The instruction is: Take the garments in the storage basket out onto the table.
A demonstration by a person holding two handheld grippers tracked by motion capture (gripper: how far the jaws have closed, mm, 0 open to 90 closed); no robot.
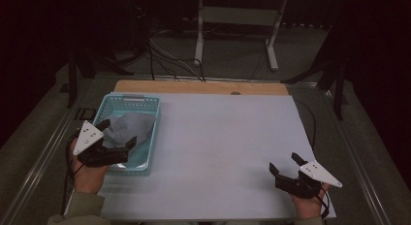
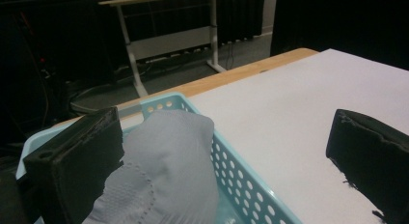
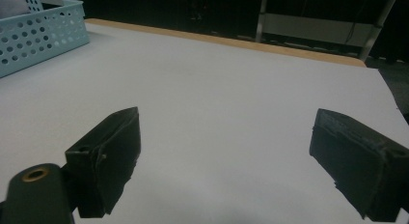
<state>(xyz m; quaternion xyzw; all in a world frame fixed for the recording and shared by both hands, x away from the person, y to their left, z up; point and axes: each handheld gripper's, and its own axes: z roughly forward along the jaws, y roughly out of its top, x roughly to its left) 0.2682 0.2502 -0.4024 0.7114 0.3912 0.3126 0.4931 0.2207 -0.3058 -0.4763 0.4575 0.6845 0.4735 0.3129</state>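
grey cloth (image 1: 127, 129) in blue basket (image 1: 127, 100)

The person's left hand (image 1: 87, 174) holds the black left tongs (image 1: 116, 133) raised, jaws spread wide; the right hand (image 1: 306, 205) keeps the black right tongs (image 1: 285, 164) low near the tabletop's front edge, jaws likewise apart; both forearms enter from below.

Perforated plastic basket (image 1: 127, 104), textured cloth (image 1: 127, 128)

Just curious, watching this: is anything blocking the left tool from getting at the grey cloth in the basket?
Nothing visible does. The left tool hangs open over the blue basket, one jaw beside the grey cloth, the other outside the basket's wall.
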